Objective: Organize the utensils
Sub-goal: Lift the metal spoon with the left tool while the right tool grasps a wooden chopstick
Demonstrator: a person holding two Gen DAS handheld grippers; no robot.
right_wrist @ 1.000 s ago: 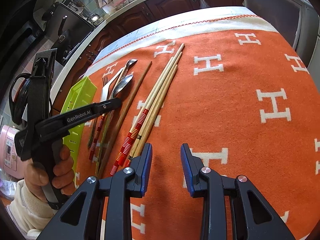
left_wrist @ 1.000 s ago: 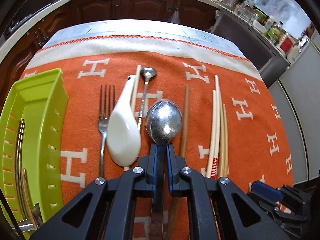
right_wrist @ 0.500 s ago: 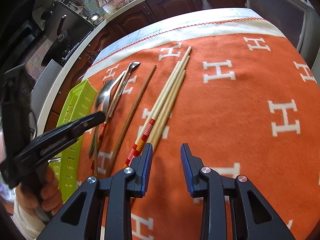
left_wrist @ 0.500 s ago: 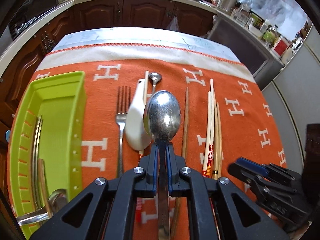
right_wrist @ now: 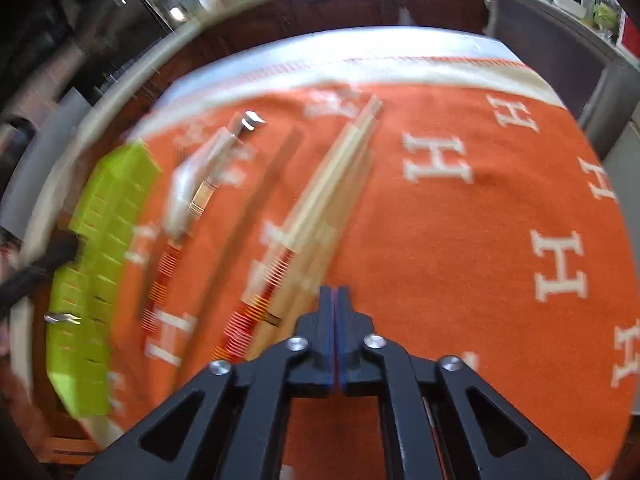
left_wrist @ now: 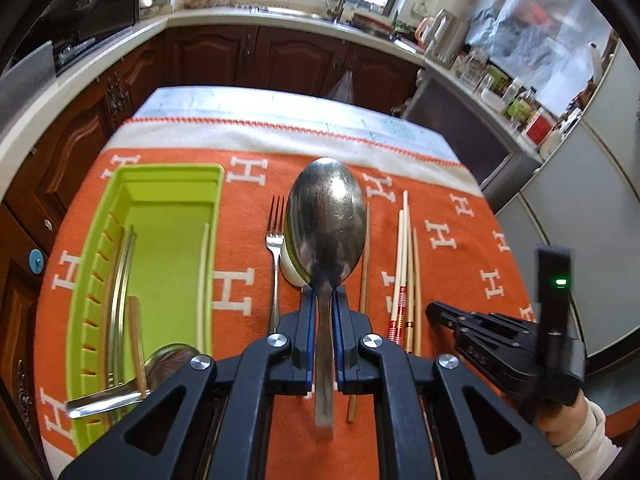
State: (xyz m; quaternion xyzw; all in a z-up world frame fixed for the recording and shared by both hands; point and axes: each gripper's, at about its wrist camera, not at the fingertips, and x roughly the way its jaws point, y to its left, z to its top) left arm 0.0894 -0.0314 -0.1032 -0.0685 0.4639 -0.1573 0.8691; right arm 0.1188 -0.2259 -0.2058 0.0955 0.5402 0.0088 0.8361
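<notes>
My left gripper (left_wrist: 324, 292) is shut on the handle of a large metal spoon (left_wrist: 326, 216), held bowl-forward above the orange cloth. Under it lie a fork (left_wrist: 275, 240), a white ceramic spoon (left_wrist: 290, 272), a brown chopstick (left_wrist: 365, 264) and pale chopsticks (left_wrist: 406, 260) with red-banded ends. The green tray (left_wrist: 168, 170) at left holds several metal utensils and a pale chopstick. My right gripper (right_wrist: 333, 292) is closing; its pads meet with nothing between them, just right of the pale chopsticks (right_wrist: 332, 188). The right wrist view is blurred.
The orange cloth (right_wrist: 460, 240) with white H marks covers the table, which ends at a white border at the far side. Brown cabinets and a cluttered counter stand beyond. The right gripper (left_wrist: 436, 310) and its hand sit at the lower right of the left wrist view.
My left gripper has risen with the metal spoon, bringing more of the green tray into view. The right gripper's jaws have gone from open to shut, and it has shifted.
</notes>
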